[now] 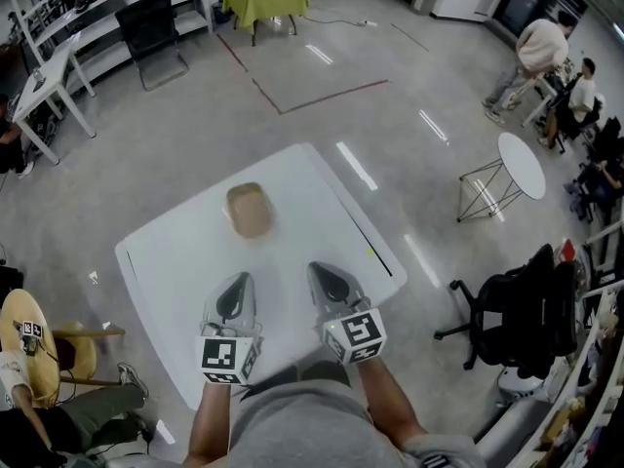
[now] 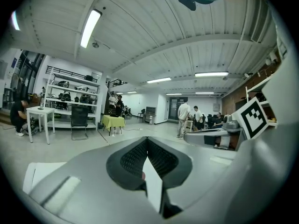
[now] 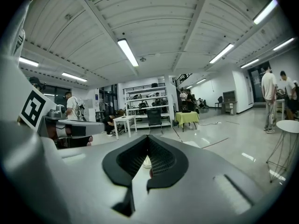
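White table is sitting cornerwise on a polished grey floor in a wide workshop, and its near corner is pointing at the person holding the tools. A tan container is resting on the far half of the top, well inside every edge, with bare surface all round it. It is looking about as wide as it is long, so no clear long axis is showing.

Left gripper is hovering over the near part of the table with its jaws pressed together at the tips and nothing between them, as its own view is showing. The container is lying straight ahead of it and slightly to its right, apart from it.

Right gripper is hanging beside the left one, likewise closed and empty. From there the container is lying ahead and off to the left, so the left gripper is sitting nearer to it.

An office chair and a round side table are standing off to the right, well apart from the table.
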The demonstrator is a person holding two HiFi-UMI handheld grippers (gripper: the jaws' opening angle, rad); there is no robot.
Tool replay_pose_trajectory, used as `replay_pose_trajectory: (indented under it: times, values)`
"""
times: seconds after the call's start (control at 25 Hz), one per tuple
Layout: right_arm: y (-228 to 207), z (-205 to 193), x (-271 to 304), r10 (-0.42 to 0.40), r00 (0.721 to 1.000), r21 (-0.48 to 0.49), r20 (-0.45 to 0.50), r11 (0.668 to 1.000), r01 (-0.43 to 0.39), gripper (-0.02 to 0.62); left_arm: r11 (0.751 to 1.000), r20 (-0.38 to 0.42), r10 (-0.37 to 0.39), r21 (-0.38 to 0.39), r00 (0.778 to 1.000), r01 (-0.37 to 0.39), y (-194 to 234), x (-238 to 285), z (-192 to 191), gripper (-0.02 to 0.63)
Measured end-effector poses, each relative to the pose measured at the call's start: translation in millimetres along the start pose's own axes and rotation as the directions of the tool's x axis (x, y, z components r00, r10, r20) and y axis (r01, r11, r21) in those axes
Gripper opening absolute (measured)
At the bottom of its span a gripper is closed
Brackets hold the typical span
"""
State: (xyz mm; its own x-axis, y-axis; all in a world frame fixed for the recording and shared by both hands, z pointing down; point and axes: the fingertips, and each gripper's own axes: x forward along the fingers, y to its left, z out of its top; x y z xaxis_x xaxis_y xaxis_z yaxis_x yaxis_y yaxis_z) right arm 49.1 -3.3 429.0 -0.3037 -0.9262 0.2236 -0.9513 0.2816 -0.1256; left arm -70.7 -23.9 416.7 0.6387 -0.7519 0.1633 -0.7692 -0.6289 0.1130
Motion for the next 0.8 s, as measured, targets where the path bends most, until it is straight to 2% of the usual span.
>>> replay_pose_trajectory:
  times: [0.36,0.8]
  values:
    - [1,-9,47,0.025,0.998,-0.016,-0.064,1.0,-0.026,0.005,0.998,-0.03,0.042,-0.038,0.999,-0.043,42,17,-16,0.011]
    - [-24,-37,110,0.082,0.984,0.008,-0.158,0.997,-0.082,0.005,0.989,-0.093,0.111,-0.087,0.99,-0.119,76,54,-41,0.011]
